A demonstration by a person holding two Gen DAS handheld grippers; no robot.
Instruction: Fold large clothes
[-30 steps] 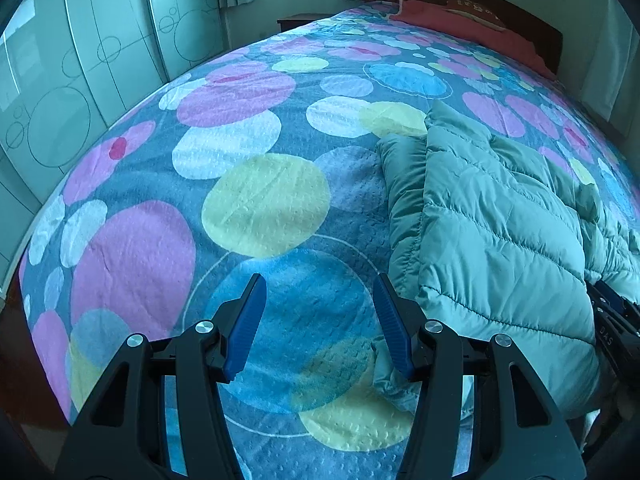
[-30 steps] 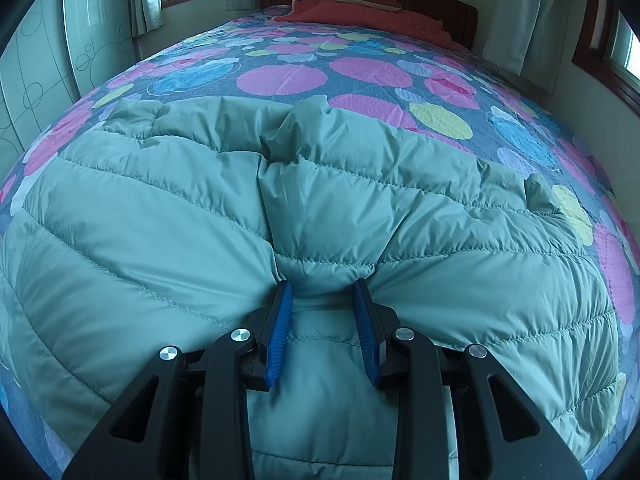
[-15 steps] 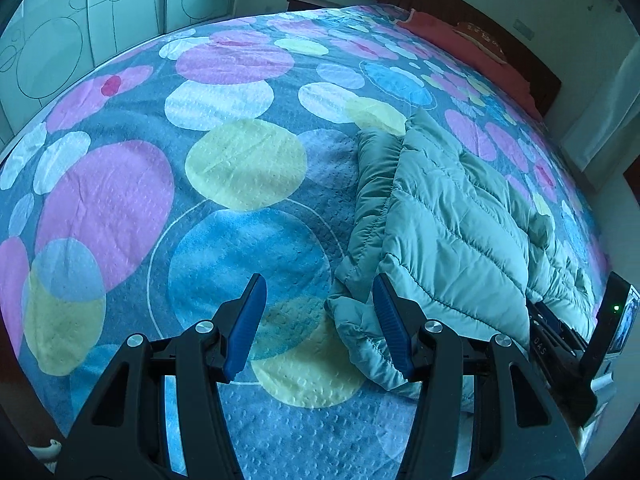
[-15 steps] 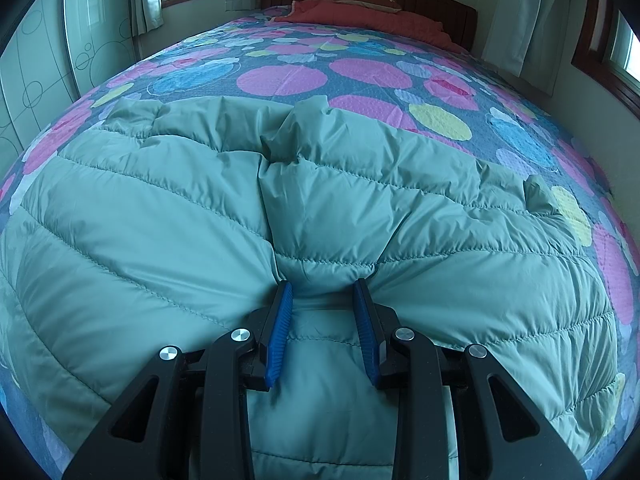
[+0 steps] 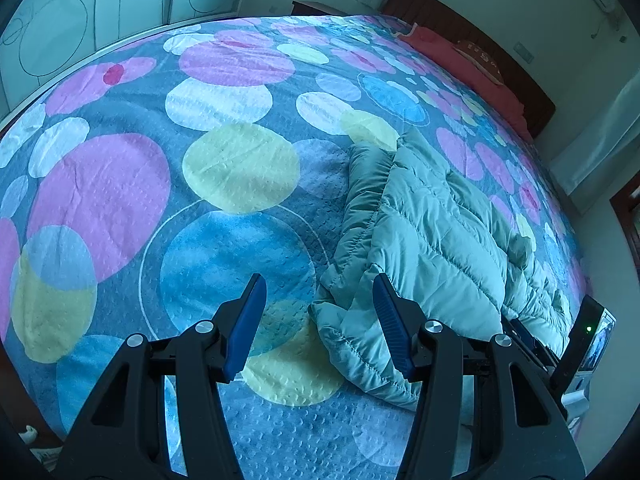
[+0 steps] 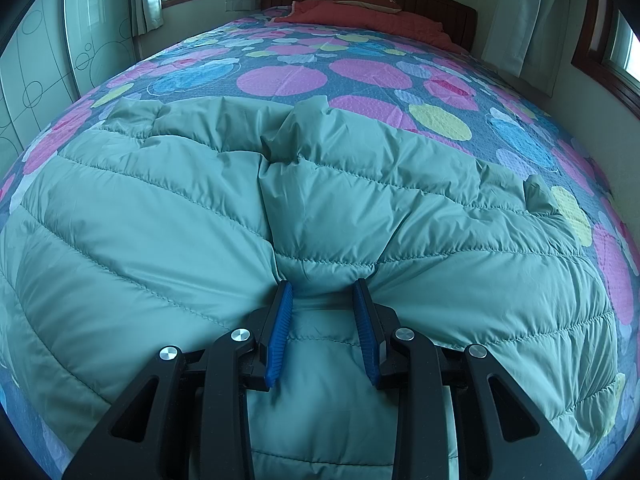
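Note:
A puffy teal quilted jacket [image 6: 168, 240] lies spread on the bed and fills most of the right wrist view. My right gripper [image 6: 323, 283] is shut on a bunched fold at the jacket's near middle, with fabric puckering around the blue pads [image 6: 280, 320]. In the left wrist view the jacket [image 5: 432, 240] lies to the right. My left gripper [image 5: 319, 280] hovers open over the jacket's near left corner, which hangs loose and shows between its blue fingers [image 5: 246, 324]. Nothing is pinched there.
The bedspread [image 5: 120, 200] has big pink, blue and yellow circles, with bare cover left of the jacket. A red pillow and blanket [image 6: 360, 16] lie by the dark headboard. Glass wardrobe doors [image 5: 60, 32] stand beyond the bed's left side. A small lit screen [image 5: 592, 340] shows at the right.
The left wrist view has rolled and swung, so the jacket's near left corner now sits between the left fingers instead of to their right. The right gripper and its hold look unchanged.

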